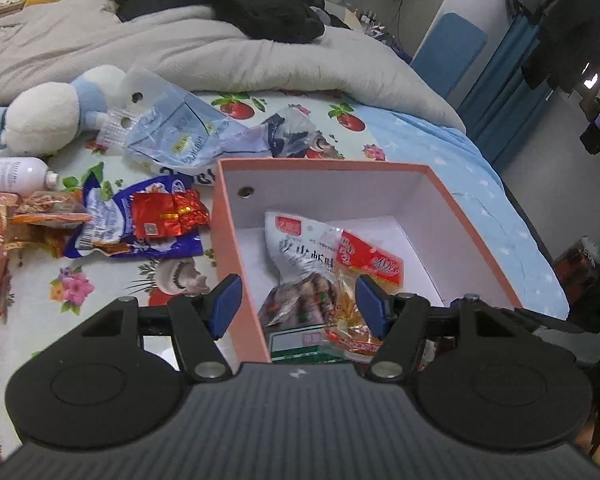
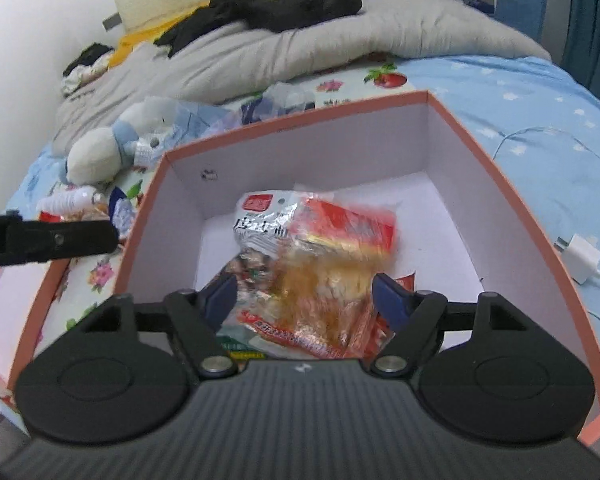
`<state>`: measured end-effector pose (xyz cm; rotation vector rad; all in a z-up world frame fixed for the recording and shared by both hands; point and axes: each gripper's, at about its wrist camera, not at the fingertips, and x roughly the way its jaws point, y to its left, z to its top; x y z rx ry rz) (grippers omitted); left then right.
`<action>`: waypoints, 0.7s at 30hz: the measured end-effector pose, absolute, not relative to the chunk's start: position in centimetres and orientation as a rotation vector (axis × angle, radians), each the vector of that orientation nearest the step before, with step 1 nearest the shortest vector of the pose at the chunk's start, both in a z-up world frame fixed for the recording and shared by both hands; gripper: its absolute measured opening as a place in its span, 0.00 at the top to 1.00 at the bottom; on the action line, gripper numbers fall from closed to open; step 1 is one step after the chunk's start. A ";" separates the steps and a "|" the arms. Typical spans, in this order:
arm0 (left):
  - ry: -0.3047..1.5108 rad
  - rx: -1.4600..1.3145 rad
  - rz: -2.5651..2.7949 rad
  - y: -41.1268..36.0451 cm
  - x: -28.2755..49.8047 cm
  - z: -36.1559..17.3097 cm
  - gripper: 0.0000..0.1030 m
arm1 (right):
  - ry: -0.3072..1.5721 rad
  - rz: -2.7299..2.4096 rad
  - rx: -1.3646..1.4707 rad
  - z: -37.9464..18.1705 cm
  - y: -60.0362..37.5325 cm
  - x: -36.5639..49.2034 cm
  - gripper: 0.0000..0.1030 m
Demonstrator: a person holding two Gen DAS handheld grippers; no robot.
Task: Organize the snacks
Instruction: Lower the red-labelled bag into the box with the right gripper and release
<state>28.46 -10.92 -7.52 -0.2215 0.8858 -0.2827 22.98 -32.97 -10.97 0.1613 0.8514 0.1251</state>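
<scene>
The bed (image 1: pixel 440 148) is carrying everything here, its flowered sheet strewn with wrappers beside a heaped grey duvet (image 1: pixel 204 52). On it the pink box (image 2: pixel 512 184) is sitting with its top open, seemingly serving as the bin the snacks are being gathered into. Both grippers are hanging over it. The right gripper (image 2: pixel 306 298) is pointing down into the box, jaws standing wide, with the orange-red snack packet (image 2: pixel 332 264) lying between them, blurred and not pinched by either pad; I judge it is being let go so it settles on the silver snack bag (image 2: pixel 260 224) already on the box floor. The left gripper (image 1: pixel 298 306) is hovering at the box's near-left wall, jaws apart and holding nothing, probably waiting for its turn. Left of the box, the unsorted heap is waiting: a blue snack bag (image 1: pixel 140 220) with a red foil pouch (image 1: pixel 166 216) on top, a white plush toy (image 1: pixel 48 112) and a white bottle (image 1: pixel 12 174) nearby.
</scene>
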 end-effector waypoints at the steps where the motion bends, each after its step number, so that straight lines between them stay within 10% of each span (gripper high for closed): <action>1: 0.878 -0.221 -0.285 -10.7 28.0 -7.1 0.34 | 0.843 0.121 0.165 -10.6 -33.0 22.5 0.26; 21: 0.679 -0.165 -0.329 -7.5 12.3 2.5 0.34 | 0.588 0.139 0.179 -2.3 -29.0 8.5 0.26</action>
